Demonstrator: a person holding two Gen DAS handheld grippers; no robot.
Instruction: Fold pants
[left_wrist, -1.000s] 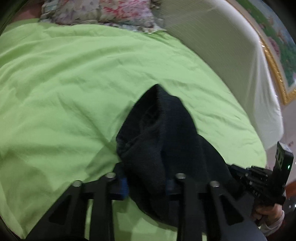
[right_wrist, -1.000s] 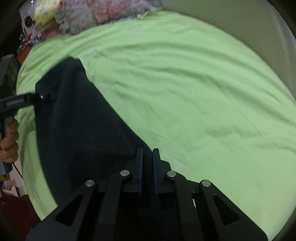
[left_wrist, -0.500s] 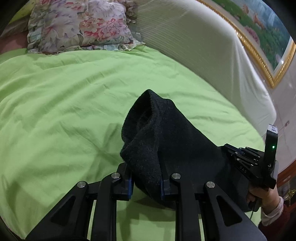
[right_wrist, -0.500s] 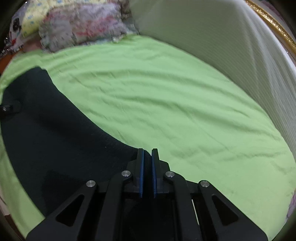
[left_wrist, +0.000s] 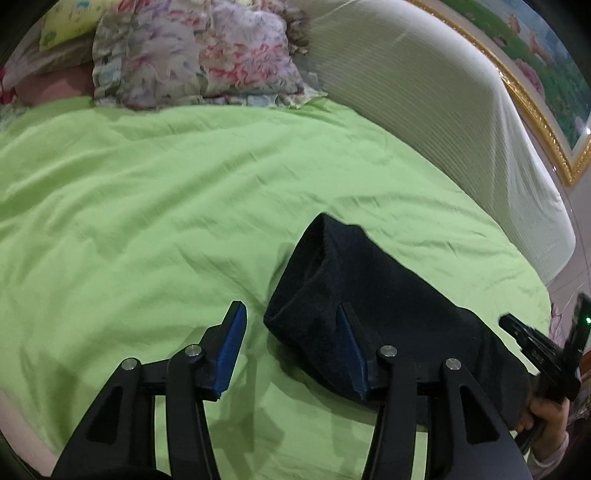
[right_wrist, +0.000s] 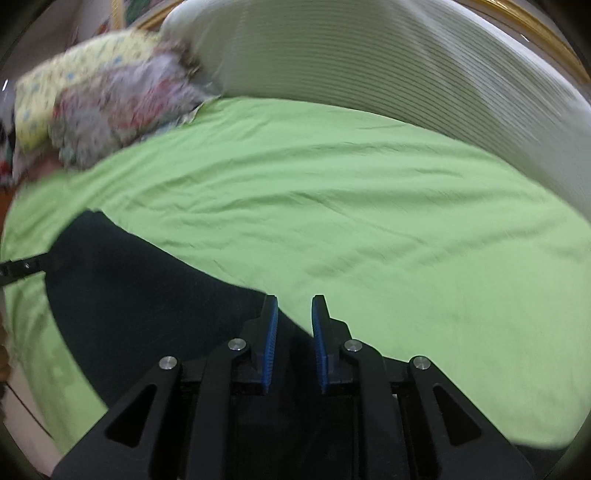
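Note:
The black pants lie folded in a long band on the green bedsheet. My left gripper is open wide; the folded end of the pants lies against its right finger and its left finger is over bare sheet. In the right wrist view the pants stretch from lower centre to the left. My right gripper is open by a narrow gap, right above the pants' near edge, with nothing held. The right gripper also shows at the far end in the left wrist view.
Floral pillows lie at the head of the bed, with a white ribbed headboard behind. A gold-framed picture hangs on the wall. The bed's edge runs close below both grippers.
My left gripper has opened and let go of the pants' folded end, which now rests on the sheet. My right gripper has opened slightly and released the cloth. Both views tilted up.

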